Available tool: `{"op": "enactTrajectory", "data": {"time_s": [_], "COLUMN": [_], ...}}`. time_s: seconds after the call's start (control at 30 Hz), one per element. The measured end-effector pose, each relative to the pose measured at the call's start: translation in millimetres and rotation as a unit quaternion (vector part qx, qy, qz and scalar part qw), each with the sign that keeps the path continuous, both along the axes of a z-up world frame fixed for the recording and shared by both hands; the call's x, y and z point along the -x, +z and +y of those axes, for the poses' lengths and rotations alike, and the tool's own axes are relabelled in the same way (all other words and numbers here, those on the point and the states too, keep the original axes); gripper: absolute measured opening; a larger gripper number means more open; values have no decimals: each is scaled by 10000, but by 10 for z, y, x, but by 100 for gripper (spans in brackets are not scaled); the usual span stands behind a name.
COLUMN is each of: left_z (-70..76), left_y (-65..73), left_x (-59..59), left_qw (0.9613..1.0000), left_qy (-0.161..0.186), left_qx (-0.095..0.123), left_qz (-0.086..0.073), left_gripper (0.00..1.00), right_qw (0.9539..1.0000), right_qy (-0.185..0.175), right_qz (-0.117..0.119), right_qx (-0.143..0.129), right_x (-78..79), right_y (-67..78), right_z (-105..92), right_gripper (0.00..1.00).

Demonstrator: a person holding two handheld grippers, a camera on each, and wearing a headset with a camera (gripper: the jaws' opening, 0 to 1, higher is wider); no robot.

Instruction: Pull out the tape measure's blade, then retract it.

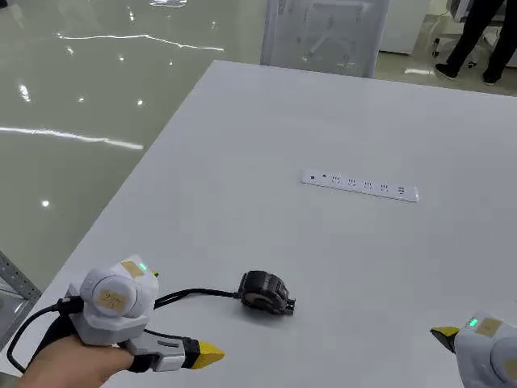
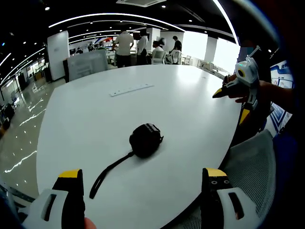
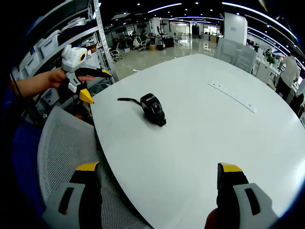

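Right, I'm looking down on a white bench (image 1: 323, 105) with a rounded near edge, set on a glossy pale floor (image 1: 73, 89) in an open office hall. The tape measure (image 1: 265, 292) lies close to the bench's near edge, its black strap (image 1: 194, 294) trailing toward the left edge. A power strip (image 1: 360, 185) sits well apart, nearer the bench's middle, with bare surface between. My left gripper (image 2: 143, 173) and right gripper (image 3: 158, 167) hover at the near edge, jaws spread wide, gripping nothing. A mesh chair (image 3: 62, 138) stands there. A tan sticker (image 1: 111, 301) on the left gripper is too small to read.
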State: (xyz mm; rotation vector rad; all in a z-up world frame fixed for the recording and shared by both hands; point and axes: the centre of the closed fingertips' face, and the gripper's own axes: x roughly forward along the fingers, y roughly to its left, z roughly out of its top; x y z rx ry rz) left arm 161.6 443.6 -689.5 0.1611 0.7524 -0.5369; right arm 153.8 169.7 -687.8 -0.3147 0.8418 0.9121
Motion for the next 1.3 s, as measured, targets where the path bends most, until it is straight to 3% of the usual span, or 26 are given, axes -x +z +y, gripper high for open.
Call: {"op": "enactTrajectory", "data": {"time_s": [0.57,1.3], "left_z": [-112,-337], "left_y": [-117,-316], "left_x": [-131,-404], "left_qw": [9996,9980], "left_qy": [-249,-600], "left_qx": [-35,-34], "left_qz": [87,178], "left_gripper": [100,99], "right_qw": [9996,9979], "right_qy": [277,635], "right_qz": [-6,114], "right_qx": [2,42], "right_x": [-174,-308], "right_y": [-129,-349], "right_z": [193,430], "right_gripper": [98,97]}}
